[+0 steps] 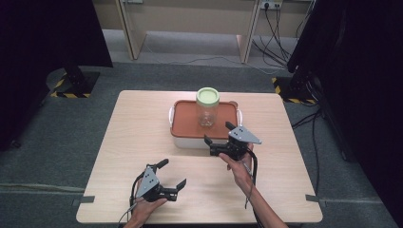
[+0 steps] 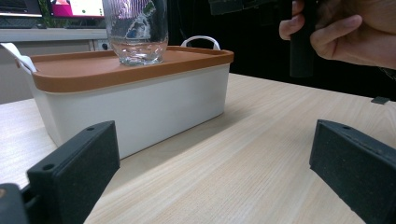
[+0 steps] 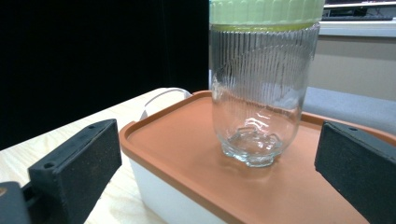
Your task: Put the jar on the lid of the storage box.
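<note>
1. Clear ribbed glass jar with pale green screw lid [image 1: 207, 107]: stood upright on the orange lid of a white plastic box [image 1: 185, 123], toward the table's far edge.
2. Right gripper [image 1: 218, 137]: jaws wide, empty, near the box's front edge, facing the jar.
3. Left gripper [image 1: 173, 175]: jaws wide, empty, near the table's front edge.
4. Handling: probably rigid, slippery, breakable; grasp mid-body.

I can't read any text, label, brand or number from here. The glass jar [image 3: 259, 98] carries only moulded ribs, and its green lid [image 3: 266, 11] is plain. The orange box lid [image 1: 190, 124] and the white box [image 2: 140, 105] under it bear no print. Far left in the left gripper view, a screen [image 2: 77, 7] shows coloured patches too blurred to make out.
</note>
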`<state>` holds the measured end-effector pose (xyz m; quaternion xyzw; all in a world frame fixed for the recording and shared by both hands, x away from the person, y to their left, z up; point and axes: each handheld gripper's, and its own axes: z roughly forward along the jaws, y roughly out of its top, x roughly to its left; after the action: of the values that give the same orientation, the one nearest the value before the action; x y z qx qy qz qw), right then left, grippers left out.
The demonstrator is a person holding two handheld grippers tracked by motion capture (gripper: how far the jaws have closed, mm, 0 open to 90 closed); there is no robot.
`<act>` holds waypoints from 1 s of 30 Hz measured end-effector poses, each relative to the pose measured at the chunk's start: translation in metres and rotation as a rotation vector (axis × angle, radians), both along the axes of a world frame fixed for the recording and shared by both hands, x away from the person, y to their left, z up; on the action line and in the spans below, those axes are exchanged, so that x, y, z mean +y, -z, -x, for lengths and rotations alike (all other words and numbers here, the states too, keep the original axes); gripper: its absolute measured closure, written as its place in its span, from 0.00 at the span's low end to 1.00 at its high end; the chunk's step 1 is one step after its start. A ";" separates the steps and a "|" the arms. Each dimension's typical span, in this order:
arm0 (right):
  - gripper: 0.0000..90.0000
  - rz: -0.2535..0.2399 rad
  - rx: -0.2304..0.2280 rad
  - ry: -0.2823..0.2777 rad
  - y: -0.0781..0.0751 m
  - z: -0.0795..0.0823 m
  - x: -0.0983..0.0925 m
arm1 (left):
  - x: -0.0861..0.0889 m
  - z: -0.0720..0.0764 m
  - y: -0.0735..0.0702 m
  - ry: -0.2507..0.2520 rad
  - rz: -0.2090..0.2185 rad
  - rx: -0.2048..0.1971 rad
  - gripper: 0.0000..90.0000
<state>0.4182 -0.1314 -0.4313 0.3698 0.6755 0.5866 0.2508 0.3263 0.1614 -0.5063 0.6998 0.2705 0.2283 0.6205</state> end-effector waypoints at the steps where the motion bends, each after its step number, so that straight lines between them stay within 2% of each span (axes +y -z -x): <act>1: 0.01 -0.001 -0.001 0.000 0.000 0.001 0.000 | 0.000 0.000 0.000 0.000 0.000 0.000 0.01; 30: 0.01 0.004 -0.008 -0.040 0.011 0.015 0.003 | 0.000 0.000 0.000 -0.002 0.001 -0.001 0.01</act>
<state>0.4032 -0.1281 -0.4425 0.3532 0.6830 0.5915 0.2425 0.3261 0.1617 -0.5064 0.6991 0.2710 0.2291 0.6208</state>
